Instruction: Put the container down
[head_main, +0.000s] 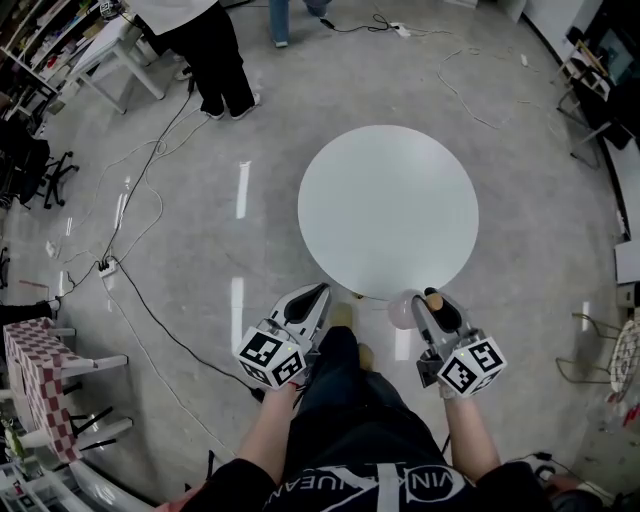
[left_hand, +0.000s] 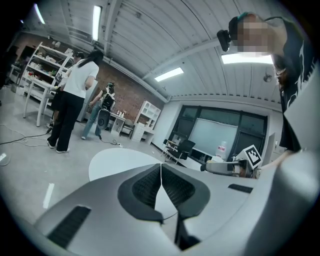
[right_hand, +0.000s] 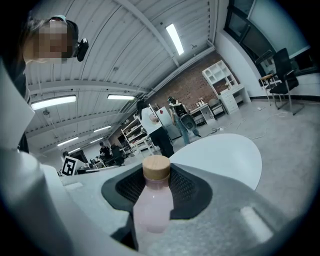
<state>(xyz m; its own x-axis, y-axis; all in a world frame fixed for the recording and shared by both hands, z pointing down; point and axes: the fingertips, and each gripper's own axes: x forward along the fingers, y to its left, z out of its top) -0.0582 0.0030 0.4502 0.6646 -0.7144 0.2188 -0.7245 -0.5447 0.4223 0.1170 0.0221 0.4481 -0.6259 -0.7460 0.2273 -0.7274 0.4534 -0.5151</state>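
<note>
A pale pink bottle (right_hand: 151, 205) with a wooden cap (right_hand: 156, 169) is the container; my right gripper (right_hand: 156, 187) is shut on it, the black pads pressing its sides. In the head view the bottle (head_main: 402, 311) pokes out of the right gripper (head_main: 430, 304) near the front edge of the round white table (head_main: 388, 210). My left gripper (head_main: 314, 297) hangs to the left of it, just short of the table's rim. Its jaws meet with nothing between them, as the left gripper (left_hand: 161, 175) view shows.
The round table (left_hand: 117, 162) top is bare. Cables trail over the grey floor (head_main: 140, 210) at the left. A person in black trousers (head_main: 215, 60) stands at the back left. Chairs (head_main: 590, 90) stand at the right; a checked stool (head_main: 40, 375) is at the left.
</note>
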